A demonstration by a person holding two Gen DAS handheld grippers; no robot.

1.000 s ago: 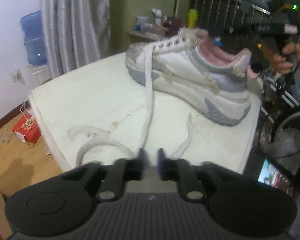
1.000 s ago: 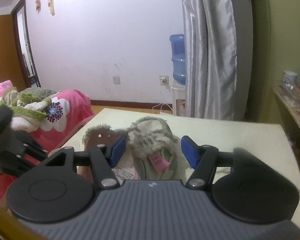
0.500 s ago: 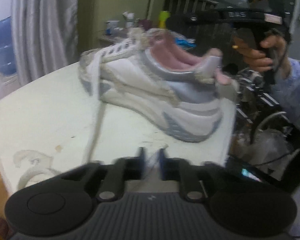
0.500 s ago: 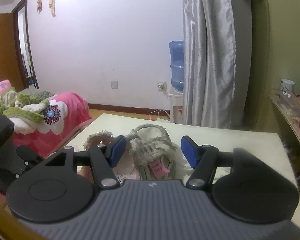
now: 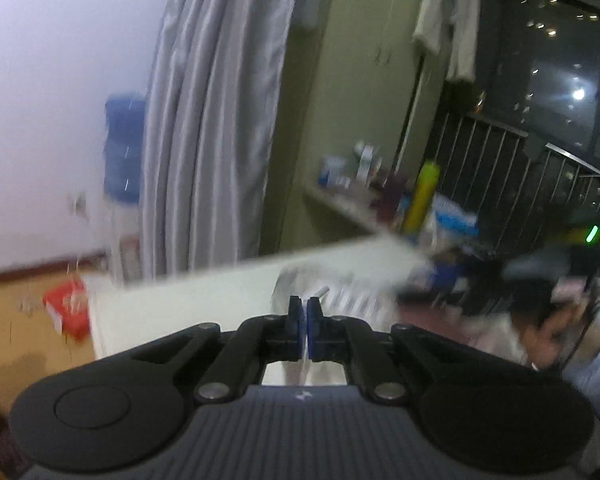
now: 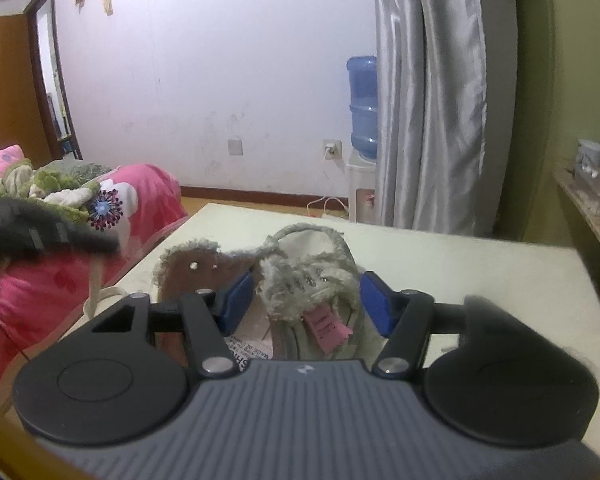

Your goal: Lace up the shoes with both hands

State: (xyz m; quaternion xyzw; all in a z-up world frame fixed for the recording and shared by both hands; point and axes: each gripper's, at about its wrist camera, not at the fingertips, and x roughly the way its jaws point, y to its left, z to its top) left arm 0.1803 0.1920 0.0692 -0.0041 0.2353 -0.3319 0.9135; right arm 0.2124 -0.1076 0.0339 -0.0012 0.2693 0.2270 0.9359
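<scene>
In the right wrist view the worn white shoe (image 6: 300, 280) stands on the pale table (image 6: 480, 272), heel toward me, with a frayed collar and a pink tag (image 6: 330, 326). My right gripper (image 6: 306, 304) is open, its blue pads either side of the heel and not touching it. My left gripper (image 6: 40, 232) shows there as a dark blur at the left, with the white shoelace (image 6: 96, 280) hanging from it. The left wrist view is motion-blurred. There my left gripper (image 5: 304, 320) is shut on a thin strip of shoelace (image 5: 303, 354), and the shoe (image 5: 340, 296) is a smear just beyond.
Pink bedding (image 6: 140, 200) lies left of the table. A blue water jug (image 6: 362, 108) and grey curtain (image 6: 428, 100) stand behind it. A cluttered shelf (image 5: 364, 200) is at the right, a red box (image 5: 66, 312) on the floor, a person's hand (image 5: 556, 328) far right.
My left gripper has swung up and away with the shoelace, so its view blurs and the shoe drops low. The right gripper stays open behind the heel, slightly nearer.
</scene>
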